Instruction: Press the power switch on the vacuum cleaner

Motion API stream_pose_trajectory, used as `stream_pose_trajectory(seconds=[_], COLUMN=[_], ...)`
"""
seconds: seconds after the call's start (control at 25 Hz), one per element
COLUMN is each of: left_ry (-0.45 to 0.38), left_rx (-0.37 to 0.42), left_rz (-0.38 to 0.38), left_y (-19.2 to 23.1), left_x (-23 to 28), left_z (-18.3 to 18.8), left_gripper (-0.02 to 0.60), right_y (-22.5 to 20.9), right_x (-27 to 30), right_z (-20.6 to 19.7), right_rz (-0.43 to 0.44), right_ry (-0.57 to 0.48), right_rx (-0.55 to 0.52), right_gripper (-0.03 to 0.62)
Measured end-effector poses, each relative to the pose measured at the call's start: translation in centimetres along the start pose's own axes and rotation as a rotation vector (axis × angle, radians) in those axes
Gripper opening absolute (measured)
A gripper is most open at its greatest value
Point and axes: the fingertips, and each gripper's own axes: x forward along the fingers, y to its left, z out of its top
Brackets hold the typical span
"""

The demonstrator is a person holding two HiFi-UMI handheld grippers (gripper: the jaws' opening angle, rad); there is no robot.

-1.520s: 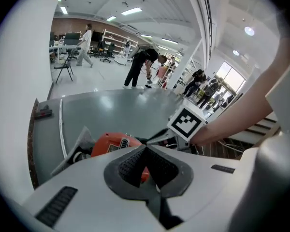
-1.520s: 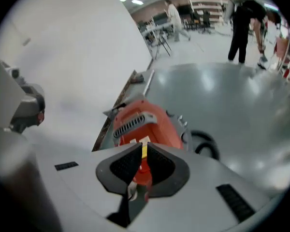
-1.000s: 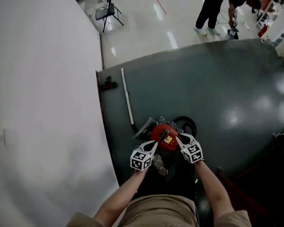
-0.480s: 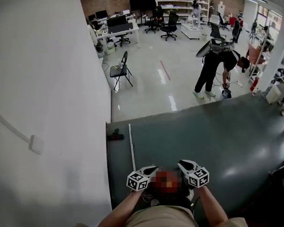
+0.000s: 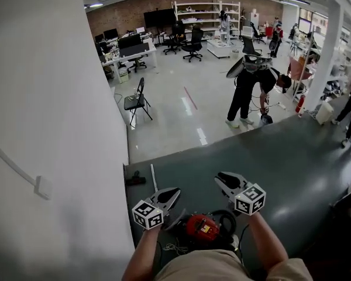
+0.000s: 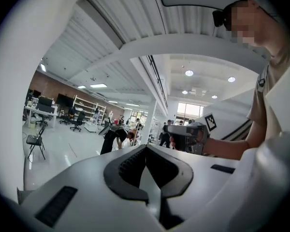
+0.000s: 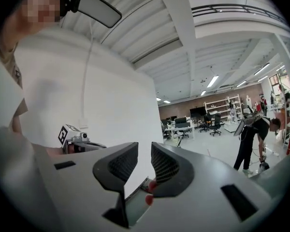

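The red vacuum cleaner (image 5: 202, 228) sits on the dark floor mat (image 5: 292, 157) at the bottom of the head view, with its black hose (image 5: 227, 217) coiled beside it and a thin metal tube (image 5: 154, 180) lying to its left. Both grippers are held up above it, pointing out into the room and touching nothing. My left gripper (image 5: 174, 193) has its jaws meeting at the tips (image 6: 146, 149). A narrow empty gap shows between the jaws of my right gripper (image 5: 220, 179), also seen close up (image 7: 144, 154). Neither gripper view shows the vacuum cleaner.
A white wall (image 5: 52, 127) runs along the left. A small black object (image 5: 134, 181) lies at the mat's left edge. A person (image 5: 251, 86) bends over on the pale floor beyond the mat, with a folding chair (image 5: 136, 103) and desks farther back.
The head view has tilted up from the floor to the room. Both grippers have lifted off the vacuum cleaner's top and moved apart.
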Motion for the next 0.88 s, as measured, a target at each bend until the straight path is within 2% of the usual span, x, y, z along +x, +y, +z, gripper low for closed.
stream_pose_trajectory(seconds=[0.24, 0.44, 0.72, 0.88], left_ry=[-0.074, -0.066, 0.01, 0.052], left_rx=[0.068, 0.114, 0.083, 0.048], left_rz=[0.045, 0.159, 0.389, 0.506], left_y=[1.0, 4.7, 11.4, 14.3], left_x=[-3.9, -8.1, -16.8, -21.6], left_z=[5.0, 6.3, -0.9, -5.6], left_gripper=[0.008, 0.008, 0.008, 0.008], right_y=[-2.4, -7.7, -16.8, -18.5], right_x=[-5.6, -10.7, -20.5, -23.6], right_z=[4.0, 4.2, -4.3, -9.6], right_rz=[-0.122, -0.301, -0.6, -0.677], right_ry=[-0.035, -0.016, 0.135, 0.197], right_rx=[-0.071, -0.122, -0.08, -0.009], right_gripper=[0.075, 0.075, 0.075, 0.075])
